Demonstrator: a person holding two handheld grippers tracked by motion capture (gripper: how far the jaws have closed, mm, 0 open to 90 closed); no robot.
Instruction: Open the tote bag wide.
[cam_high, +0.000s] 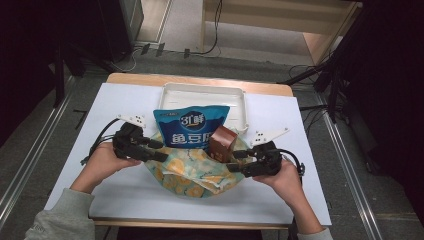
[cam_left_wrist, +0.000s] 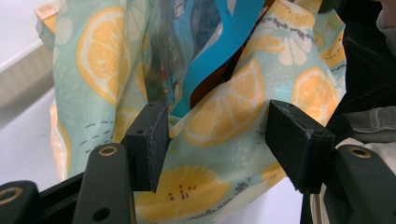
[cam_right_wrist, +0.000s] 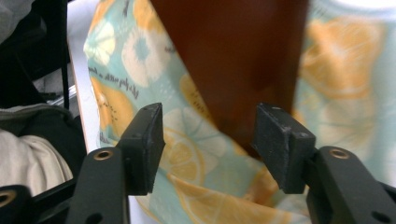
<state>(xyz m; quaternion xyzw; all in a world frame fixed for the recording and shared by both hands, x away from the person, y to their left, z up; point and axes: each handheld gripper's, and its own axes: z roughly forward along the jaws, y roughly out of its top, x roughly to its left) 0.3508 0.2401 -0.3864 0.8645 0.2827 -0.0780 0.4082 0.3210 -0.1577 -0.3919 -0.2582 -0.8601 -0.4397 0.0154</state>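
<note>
The person's hands come in from the table's near edge, the left gripper (cam_high: 156, 150) and right gripper (cam_high: 236, 161) flanking the lemon-print cloth bag (cam_high: 192, 172) at the table's middle, a blue snack pouch (cam_high: 189, 126) and brown carton (cam_high: 222, 142) standing in it. Both pairs of jaws stand wide, with cloth between them but unpinched. The bag looks soft, light and floppy; I'd pinch its rim at each side

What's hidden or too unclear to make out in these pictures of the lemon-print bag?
- Lower part of the blue snack packet: high view, hidden by the lemon-print bag.
- Brown carton: right gripper view, blurred, top cut off by the edge.
- Packet print: left gripper view, blurred.
</note>
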